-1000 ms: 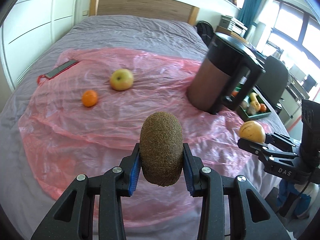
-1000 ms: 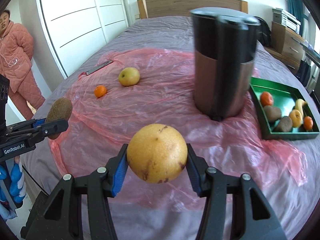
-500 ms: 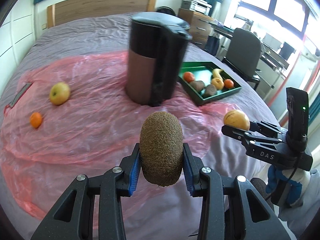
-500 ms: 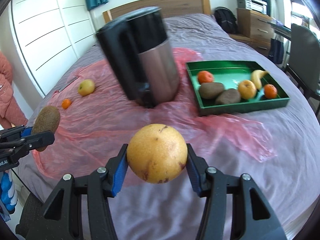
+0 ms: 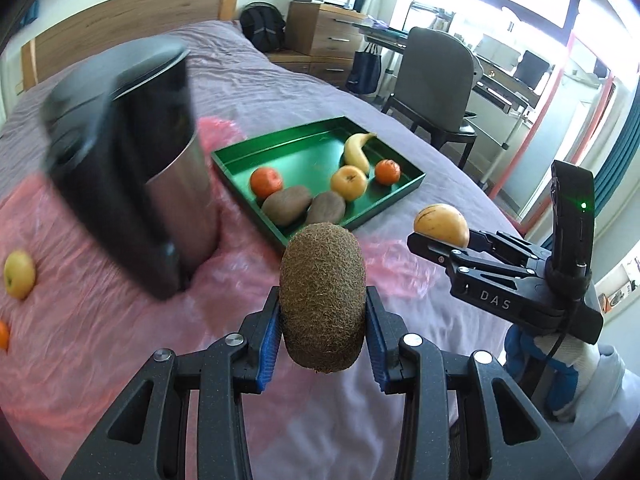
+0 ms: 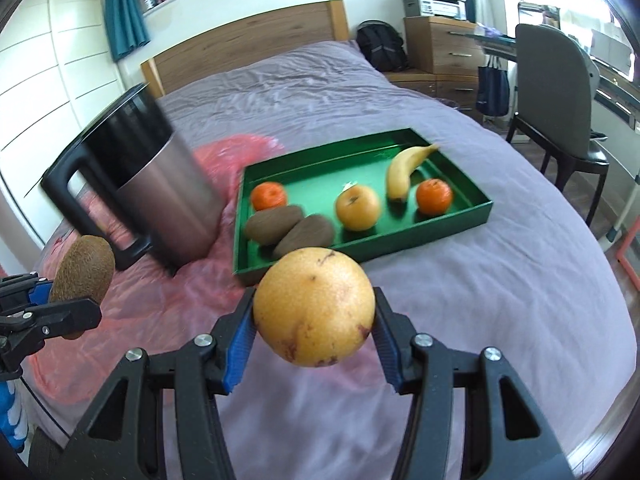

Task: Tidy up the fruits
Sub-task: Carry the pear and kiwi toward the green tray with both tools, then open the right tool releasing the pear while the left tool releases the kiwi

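Observation:
My left gripper (image 5: 322, 332) is shut on a fuzzy brown kiwi (image 5: 322, 294), held upright above the pink plastic sheet. The right gripper (image 6: 314, 324) is shut on a round yellow pear (image 6: 315, 307) with brown spots, over the purple bedspread. Ahead of both lies a green tray (image 5: 316, 148) (image 6: 460, 222) holding two oranges, two kiwis, a yellow pear and a banana (image 6: 406, 174). In the left wrist view the right gripper (image 5: 434, 240) with its pear (image 5: 441, 224) hangs right of the tray. The left gripper (image 6: 52, 300) and kiwi (image 6: 82, 276) show at the far left of the right wrist view.
A tall black and steel kettle (image 5: 128, 184) (image 6: 156, 196) stands left of the tray. A green apple (image 5: 18, 274) and a small orange (image 5: 3, 336) lie on the pink sheet (image 5: 100, 320) at far left. A grey chair (image 6: 560, 92), drawers and a desk stand beyond the bed.
Both grippers have swung to the right across the bed with their fruit still held. The tray now lies straight ahead; the kettle, apple and small orange have slid to the left.

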